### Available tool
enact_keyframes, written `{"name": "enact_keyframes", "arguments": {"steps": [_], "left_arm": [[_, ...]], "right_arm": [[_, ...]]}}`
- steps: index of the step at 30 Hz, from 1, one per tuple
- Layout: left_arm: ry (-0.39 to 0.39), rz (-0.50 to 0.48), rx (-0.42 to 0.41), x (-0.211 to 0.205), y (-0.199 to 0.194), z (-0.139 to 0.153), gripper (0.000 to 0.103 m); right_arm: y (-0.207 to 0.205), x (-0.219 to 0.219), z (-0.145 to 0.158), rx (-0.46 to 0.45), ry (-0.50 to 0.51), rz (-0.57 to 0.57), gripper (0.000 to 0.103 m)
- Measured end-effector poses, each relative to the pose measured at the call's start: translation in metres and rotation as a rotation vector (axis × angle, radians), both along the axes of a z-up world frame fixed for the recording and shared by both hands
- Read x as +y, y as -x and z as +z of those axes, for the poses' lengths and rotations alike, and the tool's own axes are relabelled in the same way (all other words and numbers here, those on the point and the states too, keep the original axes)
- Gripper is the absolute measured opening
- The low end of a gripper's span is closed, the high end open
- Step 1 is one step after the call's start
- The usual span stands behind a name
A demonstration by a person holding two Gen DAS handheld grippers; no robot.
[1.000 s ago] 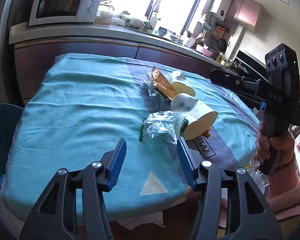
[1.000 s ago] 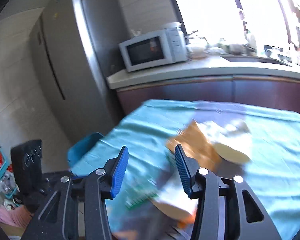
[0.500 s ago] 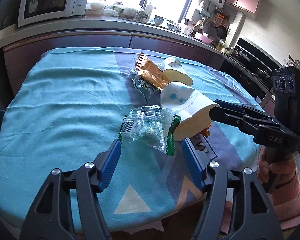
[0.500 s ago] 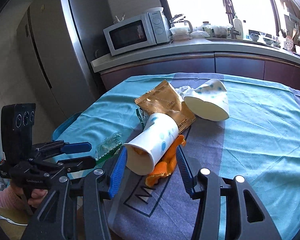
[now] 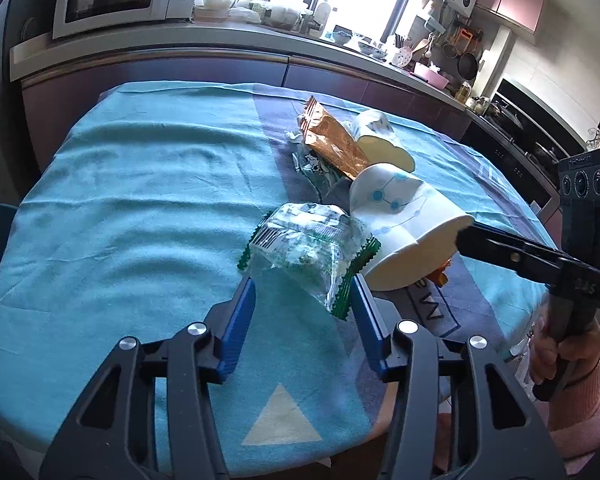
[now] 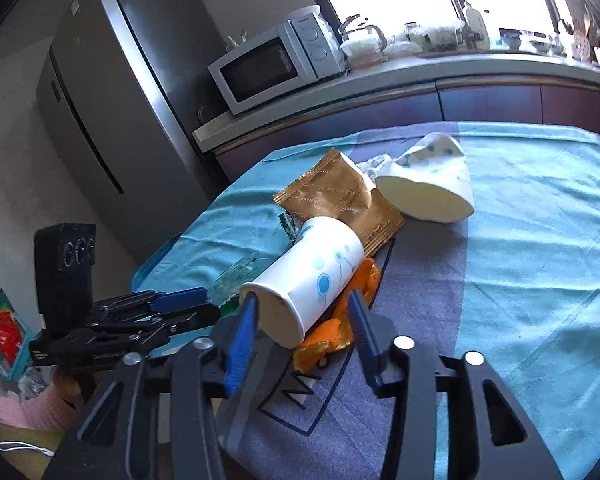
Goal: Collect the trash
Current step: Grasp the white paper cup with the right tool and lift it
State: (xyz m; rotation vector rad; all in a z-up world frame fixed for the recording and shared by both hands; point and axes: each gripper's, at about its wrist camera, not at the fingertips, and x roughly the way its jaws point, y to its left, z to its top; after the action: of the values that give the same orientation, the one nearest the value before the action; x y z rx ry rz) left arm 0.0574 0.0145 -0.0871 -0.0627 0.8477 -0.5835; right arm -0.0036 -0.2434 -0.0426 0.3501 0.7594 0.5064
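On my left, my left gripper (image 5: 302, 304) stands wide open and empty, its blue pads either side of the near end of the crinkled clear plastic wrapper with green serrated edges (image 5: 310, 250), which lies on the teal tablecloth (image 5: 140, 200) at the near side of the trash heap. I judge the step in hand to be a double pick-up. To do it well here I should slide forward until the pads flank the wrapper's bulk, not just its thin tail, keep low to the cloth, and close gently — film like this looks apt to slip or crumple out sideways.

Just right of it, touching the wrapper, lies the tipped white paper cup with blue dots (image 6: 312, 276). My right gripper (image 6: 300, 316) is likewise open and holding nothing, its fingers astride the cup's mouth. I would go further along the wall before closing, and squeeze lightly, since a paper rim probably buckles.

The right wrist view shows what the left barely does: crumpled orange plastic (image 6: 336, 320) under and beside the cup, which I might catch by accident. It also shows the gold foil packet (image 6: 336, 200) and the second, squashed paper cup (image 6: 428, 188) beyond. The left view alone shows the wrapper whole; from the right it is mostly hidden behind the cup.
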Motion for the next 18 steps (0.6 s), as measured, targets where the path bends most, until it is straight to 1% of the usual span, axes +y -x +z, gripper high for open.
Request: {"name": "enact_keyframes", "arguments": {"steps": [2, 3, 7, 8, 11, 13, 14, 15, 17, 18], "left_arm": [[0.004, 0.009, 0.012, 0.002, -0.003, -0.002, 0.043], [0.004, 0.013, 0.015, 0.002, -0.004, -0.003, 0.041], [0.011, 0.008, 0.023, 0.002, -0.008, -0.004, 0.035], [0.016, 0.004, 0.026, 0.002, -0.008, -0.004, 0.035], [0.021, 0.003, 0.036, 0.001, -0.009, -0.004, 0.035], [0.015, 0.010, 0.036, 0.002, -0.010, -0.004, 0.035], [0.015, 0.012, 0.034, 0.002, -0.011, -0.003, 0.035], [0.018, 0.011, 0.037, 0.003, -0.012, -0.003, 0.035], [0.023, 0.012, 0.041, 0.003, -0.013, -0.003, 0.037], [0.022, 0.012, 0.041, 0.003, -0.014, -0.003, 0.037]], "right_arm": [[0.000, -0.006, 0.002, 0.006, -0.051, 0.025, 0.062], [-0.002, -0.009, 0.002, 0.015, -0.081, 0.025, 0.065], [-0.023, -0.019, -0.004, 0.084, -0.218, 0.012, 0.066], [-0.029, -0.019, -0.006, 0.103, -0.228, 0.008, 0.066], [-0.048, -0.014, -0.010, 0.147, -0.217, 0.001, 0.064], [-0.057, -0.009, -0.015, 0.178, -0.209, 0.006, 0.056], [-0.060, -0.007, -0.017, 0.188, -0.210, 0.016, 0.054], [-0.062, -0.007, -0.018, 0.192, -0.220, 0.021, 0.054], [-0.063, -0.008, -0.016, 0.178, -0.212, 0.027, 0.047], [-0.062, -0.009, -0.014, 0.163, -0.202, 0.024, 0.037]]}}
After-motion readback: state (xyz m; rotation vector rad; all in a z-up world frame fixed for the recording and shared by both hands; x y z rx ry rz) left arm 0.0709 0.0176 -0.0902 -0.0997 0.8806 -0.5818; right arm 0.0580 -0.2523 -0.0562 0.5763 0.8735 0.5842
